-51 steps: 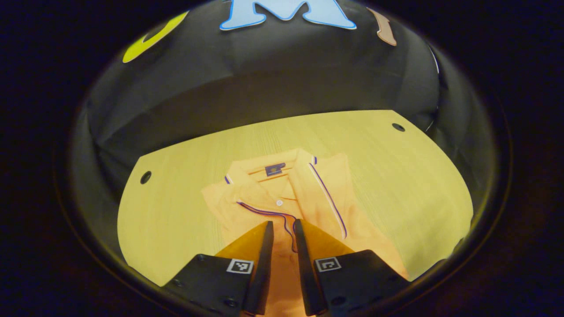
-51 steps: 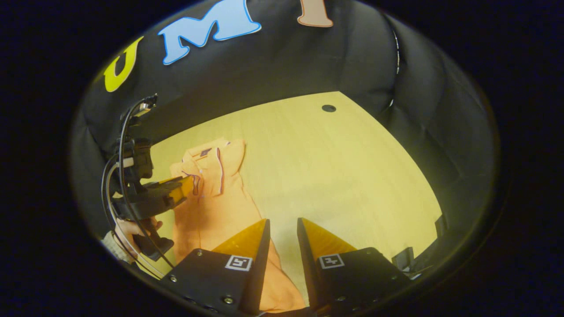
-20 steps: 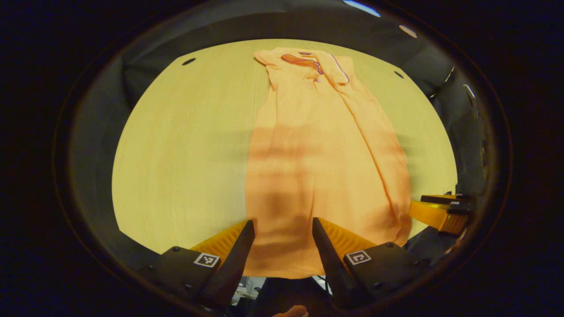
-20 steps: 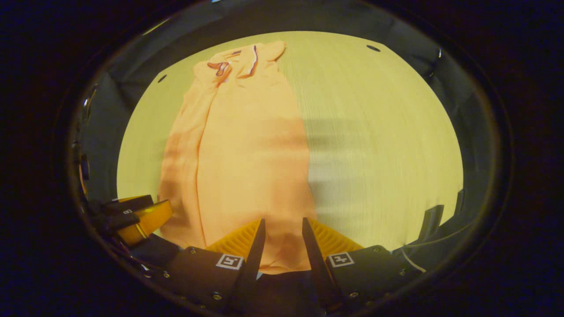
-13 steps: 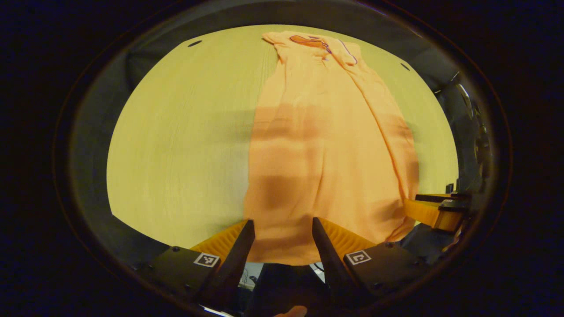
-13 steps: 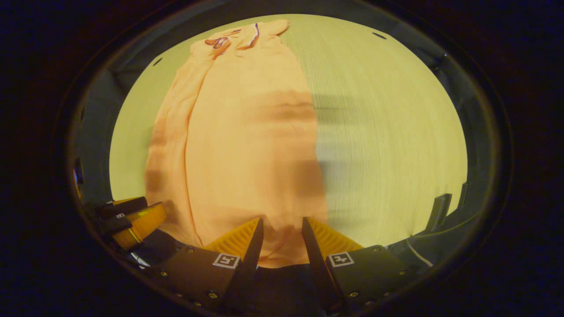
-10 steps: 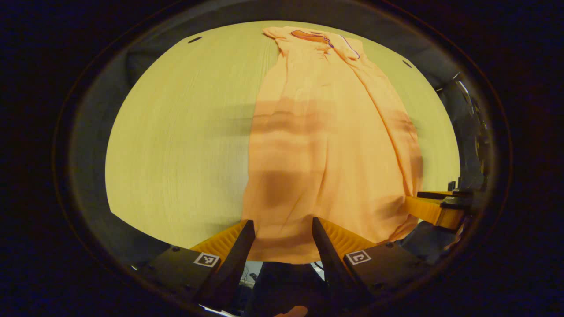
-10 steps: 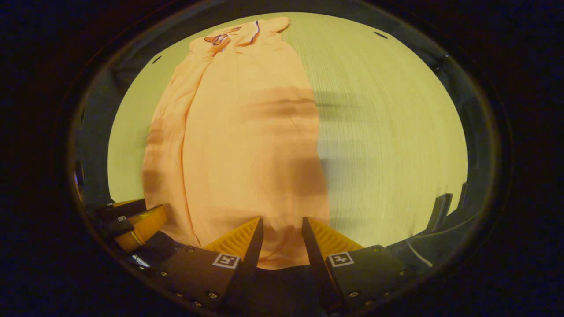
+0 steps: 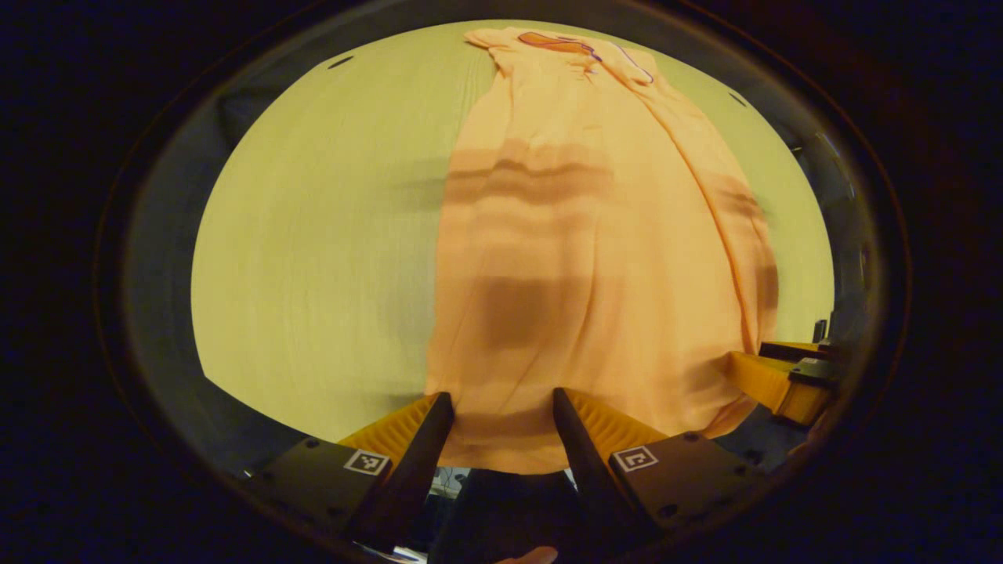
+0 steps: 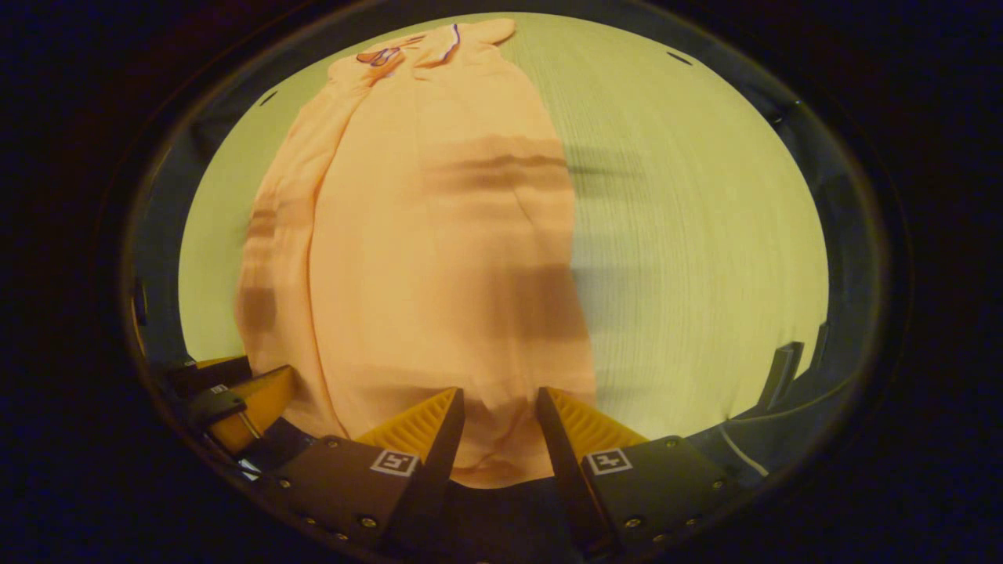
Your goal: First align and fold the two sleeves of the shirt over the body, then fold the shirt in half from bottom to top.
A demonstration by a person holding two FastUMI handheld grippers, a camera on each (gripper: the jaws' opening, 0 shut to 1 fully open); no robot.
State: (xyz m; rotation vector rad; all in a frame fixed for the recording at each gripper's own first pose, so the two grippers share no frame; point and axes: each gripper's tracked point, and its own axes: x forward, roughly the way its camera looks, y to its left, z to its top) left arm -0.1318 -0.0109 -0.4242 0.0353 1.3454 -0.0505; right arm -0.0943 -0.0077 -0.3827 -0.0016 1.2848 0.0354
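An orange polo shirt [image 9: 580, 235] lies lengthwise on the light wood table [image 9: 313, 235]. Its collar [image 9: 556, 43] is at the far end and its sleeves are folded in over the body. In the left gripper view, my left gripper [image 9: 501, 399] is open over the left part of the hem [image 9: 501, 454] at the table's near edge. In the right gripper view, the shirt [image 10: 423, 235] fills the left half, and my right gripper [image 10: 499, 395] is open over the hem's right part [image 10: 501, 462]. Cloth shows between both pairs of fingers.
The right gripper [image 9: 772, 376] shows at the shirt's lower right corner in the left gripper view. The left gripper [image 10: 243, 399] sits low at the left in the right gripper view. Small dark holes [image 9: 340, 61] [image 10: 678, 57] mark the table's far corners. A dark bracket [image 10: 780, 368] stands at the right edge.
Both grippers have left the collar end and come to the hem at the near edge. Over the last second they sank closer to the cloth. The left jaws stand wider than 2.5 s ago.
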